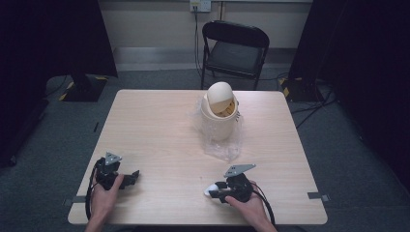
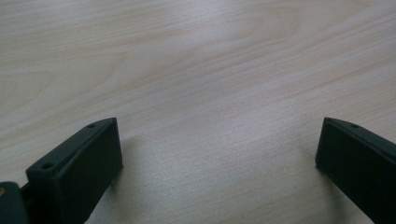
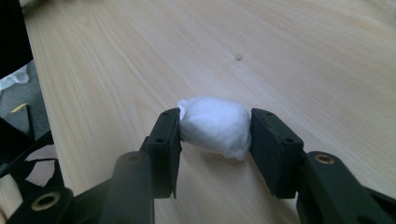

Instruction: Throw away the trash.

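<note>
**Carrying the gripped wad to the bin**

The right tool (image 3: pixel 215 133) is clamped on a white paper wad (image 3: pixel 215 128), one jaw pressing on each side; the wad bulges slightly between them and sits low over the surface (image 3: pixel 289 51) near the person's edge. The left tool (image 2: pixel 217 154) stands wide with nothing between its jaws and rests on the surface at the left.

The likely destination is the cream bin (image 1: pixel 220 113), which stands toward the far side of the surface on a sheet of clear plastic (image 1: pixel 225 145), its domed flap tilted.

Procedure, as judged from this position:
1. Maintain jaw pressure. The wad is soft and may slip if the grip relaxes.
2. Lift straight up before travelling, so the wad does not drag.
3. Approach the bin from above the flap opening.
4. Avoid snagging the plastic sheet, which could shift the bin.
5. Keep the left tool parked, or use it to steady the bin if it rocks.
</note>
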{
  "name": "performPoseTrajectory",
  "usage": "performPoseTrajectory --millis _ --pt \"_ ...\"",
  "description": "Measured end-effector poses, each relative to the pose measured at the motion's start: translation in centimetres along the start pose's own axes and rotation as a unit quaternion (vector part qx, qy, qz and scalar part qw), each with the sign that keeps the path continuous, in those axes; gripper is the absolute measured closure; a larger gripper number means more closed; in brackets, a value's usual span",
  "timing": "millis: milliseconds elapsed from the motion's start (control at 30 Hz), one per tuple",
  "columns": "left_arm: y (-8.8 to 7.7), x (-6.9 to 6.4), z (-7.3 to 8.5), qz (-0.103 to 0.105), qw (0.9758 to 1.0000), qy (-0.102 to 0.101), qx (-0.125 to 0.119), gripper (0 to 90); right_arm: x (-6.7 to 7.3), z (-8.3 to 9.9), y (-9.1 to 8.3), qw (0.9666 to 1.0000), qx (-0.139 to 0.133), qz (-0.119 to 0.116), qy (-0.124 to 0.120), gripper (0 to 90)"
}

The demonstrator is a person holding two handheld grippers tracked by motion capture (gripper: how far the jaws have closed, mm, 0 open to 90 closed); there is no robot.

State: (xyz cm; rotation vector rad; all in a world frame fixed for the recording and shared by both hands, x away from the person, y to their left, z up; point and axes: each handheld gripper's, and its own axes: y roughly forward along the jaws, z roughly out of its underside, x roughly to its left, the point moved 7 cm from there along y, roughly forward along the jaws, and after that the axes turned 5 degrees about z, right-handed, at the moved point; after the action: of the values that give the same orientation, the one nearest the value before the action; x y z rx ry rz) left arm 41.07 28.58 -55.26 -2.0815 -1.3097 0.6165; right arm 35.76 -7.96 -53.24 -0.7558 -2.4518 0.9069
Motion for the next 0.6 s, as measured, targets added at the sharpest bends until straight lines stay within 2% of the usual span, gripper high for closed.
performPoseTrajectory --millis 200,367,433,600 --pt "0.0 0.0 0.0 0.0 1.0 0.0 0.0 0.0 -0.7 -0.5 -0.5 0.9998 -0.015 0.008 0.011 54.4" --pt "0.0 0.0 0.0 0.0 1.0 0.0 0.0 0.0 -1.2 -1.6 -0.9 0.9993 -0.03 0.018 0.011 54.6" --pt "0.0 0.0 0.0 0.0 1.0 0.0 0.0 0.0 -1.6 -2.0 -1.1 0.9987 -0.034 0.034 0.015 54.7" --pt "0.0 0.0 0.0 0.0 1.0 0.0 0.0 0.0 -2.5 -3.0 -1.2 0.9982 -0.04 0.04 0.021 54.9"
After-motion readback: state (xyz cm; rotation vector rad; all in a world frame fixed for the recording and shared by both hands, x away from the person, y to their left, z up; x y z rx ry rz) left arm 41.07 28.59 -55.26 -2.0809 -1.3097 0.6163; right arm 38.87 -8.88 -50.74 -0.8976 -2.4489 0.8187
